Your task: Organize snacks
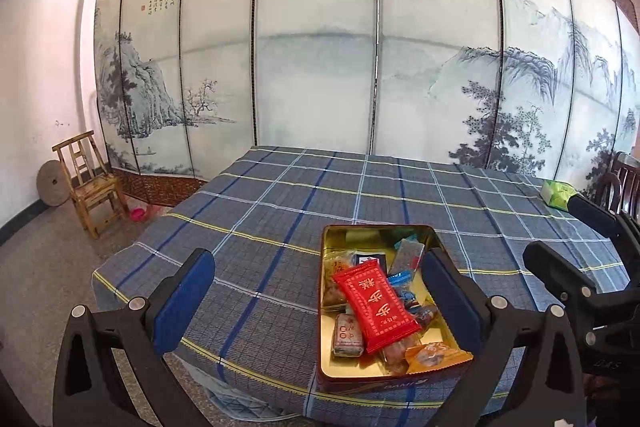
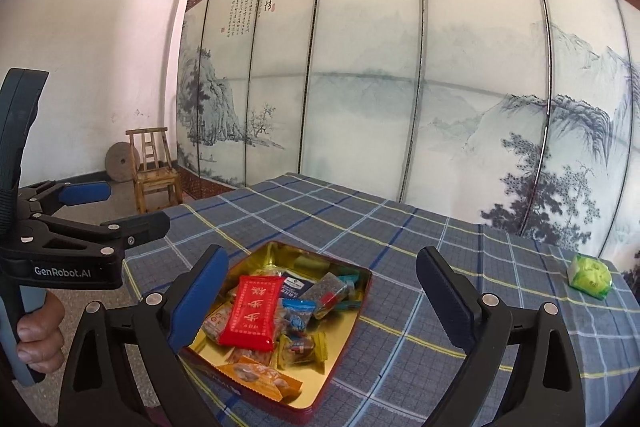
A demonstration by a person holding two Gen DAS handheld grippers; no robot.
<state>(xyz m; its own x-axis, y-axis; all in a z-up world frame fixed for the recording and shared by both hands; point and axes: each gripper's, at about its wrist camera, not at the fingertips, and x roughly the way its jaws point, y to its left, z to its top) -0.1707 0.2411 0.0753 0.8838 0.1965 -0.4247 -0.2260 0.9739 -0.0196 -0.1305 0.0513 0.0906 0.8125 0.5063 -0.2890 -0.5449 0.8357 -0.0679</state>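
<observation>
An open tin [image 1: 348,367] with a gold inside sits near the front edge of the plaid-covered table [image 1: 280,211]. It holds several wrapped snacks, with a red packet [image 1: 374,305] on top and an orange one [image 1: 436,351] at the near end. My left gripper [image 1: 318,303] hovers open in front of the tin with nothing between its fingers. My right gripper [image 2: 322,301] is open and empty too, just short of the tin [image 2: 316,379] and its red packet [image 2: 252,311]. A green packet [image 2: 592,275] lies alone at the table's far right.
A painted folding screen [image 1: 320,67] stands behind the table. A small wooden chair [image 1: 90,183] and a round stone disc [image 1: 52,183] stand in the left corner, and a dark chair [image 1: 624,183] is at the right. A hand [image 2: 40,339] holds the left gripper [image 2: 138,205].
</observation>
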